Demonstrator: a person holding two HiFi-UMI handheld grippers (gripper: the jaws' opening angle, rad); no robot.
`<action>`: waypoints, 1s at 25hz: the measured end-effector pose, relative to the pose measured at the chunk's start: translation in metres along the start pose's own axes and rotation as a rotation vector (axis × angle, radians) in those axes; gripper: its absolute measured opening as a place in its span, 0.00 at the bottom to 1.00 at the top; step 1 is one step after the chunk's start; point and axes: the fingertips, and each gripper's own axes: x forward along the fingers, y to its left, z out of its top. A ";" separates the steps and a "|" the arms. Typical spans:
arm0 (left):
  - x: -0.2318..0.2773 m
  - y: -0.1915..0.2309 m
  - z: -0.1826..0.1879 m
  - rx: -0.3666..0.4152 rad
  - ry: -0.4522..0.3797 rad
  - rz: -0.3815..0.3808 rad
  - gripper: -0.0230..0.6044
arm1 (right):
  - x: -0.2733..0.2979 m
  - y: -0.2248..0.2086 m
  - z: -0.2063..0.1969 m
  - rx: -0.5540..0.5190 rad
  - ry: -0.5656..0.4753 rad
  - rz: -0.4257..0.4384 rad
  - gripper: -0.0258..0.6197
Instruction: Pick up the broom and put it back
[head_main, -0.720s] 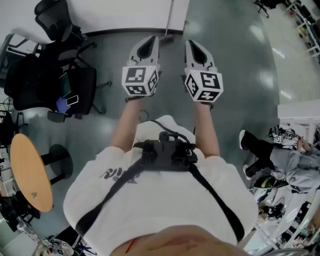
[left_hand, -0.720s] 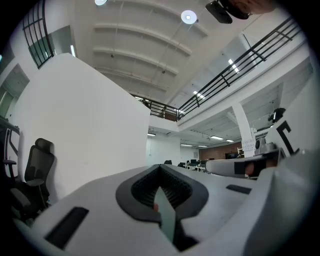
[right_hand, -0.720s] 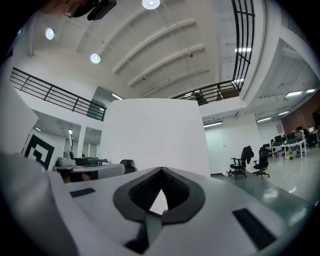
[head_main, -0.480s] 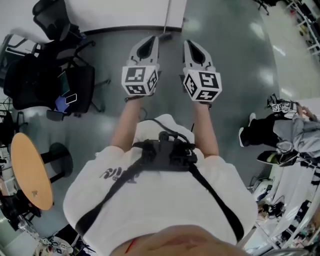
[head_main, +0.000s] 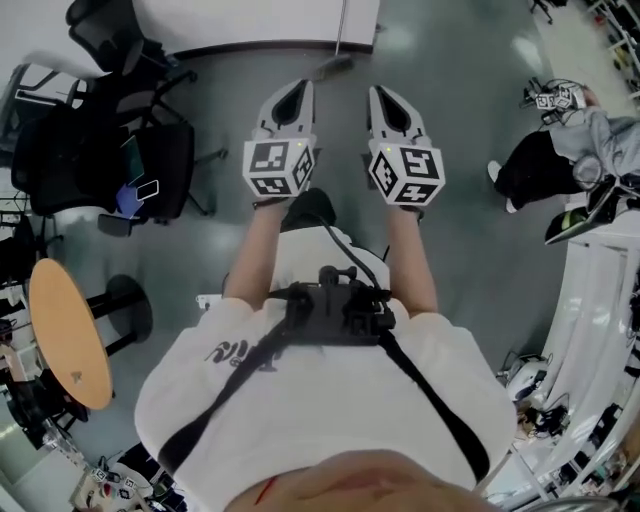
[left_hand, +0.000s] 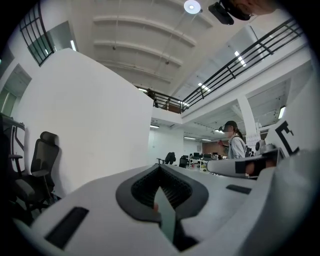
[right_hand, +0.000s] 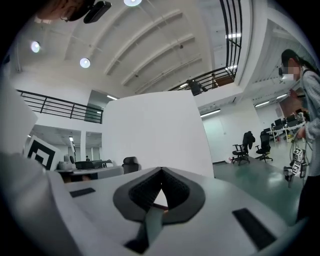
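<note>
The broom (head_main: 338, 62) leans on the white partition wall (head_main: 250, 22) at the top of the head view, a thin pole with its head on the grey floor. My left gripper (head_main: 296, 94) and right gripper (head_main: 388, 98) are held side by side at chest height, level, pointing towards that wall, short of the broom. In the left gripper view the left gripper (left_hand: 160, 169) has its jaws meeting at the tip with nothing between them. The right gripper (right_hand: 161, 172) looks the same in its own view. Neither gripper view shows the broom.
Black office chairs (head_main: 110, 150) stand at the left, with a round wooden table (head_main: 65, 335) below them. Another person (head_main: 560, 140) stands at the upper right by a white desk (head_main: 600, 300). More chairs (right_hand: 247, 145) stand far off right of the partition.
The broom head sits slightly lower in the head view, and a dark shoe now shows beneath the grippers. The person at the right has moved up the frame. Both grippers keep their pose.
</note>
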 end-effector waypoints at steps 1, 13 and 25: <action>0.004 0.009 -0.002 -0.008 0.000 0.008 0.05 | 0.007 0.003 -0.003 0.000 0.005 0.004 0.04; 0.160 0.100 -0.013 -0.024 -0.018 -0.147 0.05 | 0.179 -0.033 -0.005 -0.020 -0.028 -0.088 0.04; 0.286 0.204 0.000 -0.055 0.011 -0.160 0.05 | 0.329 -0.059 0.010 -0.033 0.013 -0.120 0.04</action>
